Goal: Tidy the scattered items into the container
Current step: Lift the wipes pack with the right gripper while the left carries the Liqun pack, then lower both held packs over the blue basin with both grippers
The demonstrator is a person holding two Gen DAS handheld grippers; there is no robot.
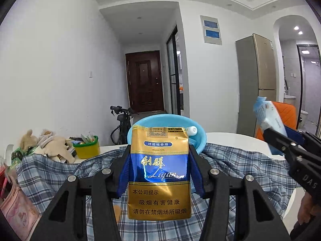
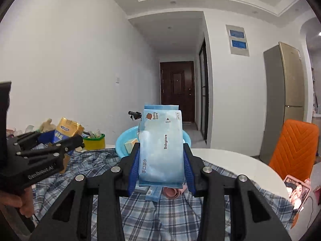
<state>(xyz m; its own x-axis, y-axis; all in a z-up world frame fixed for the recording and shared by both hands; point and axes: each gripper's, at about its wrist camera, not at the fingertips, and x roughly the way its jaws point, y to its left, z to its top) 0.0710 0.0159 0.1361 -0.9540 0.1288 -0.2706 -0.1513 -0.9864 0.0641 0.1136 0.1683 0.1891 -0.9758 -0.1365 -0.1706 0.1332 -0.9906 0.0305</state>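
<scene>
Left wrist view: left tongs [image 1: 159,172] are clamped on a gold-and-blue cigarette pack [image 1: 159,172], held upright above the plaid cloth [image 1: 50,172] on the tabletop [image 1: 236,140], with the light blue basin [image 1: 200,142] directly ahead. Right tongs [image 2: 161,166] are clamped on a pale blue Babycare wet-wipe pack [image 2: 161,146], likewise raised short of the basin. Judgement: the carry step is in hand; next, each load must go forward over the rim before release. The cigarette pack is glossy and rigid-looking; the wipe pack appears soft and slightly puffed.
</scene>
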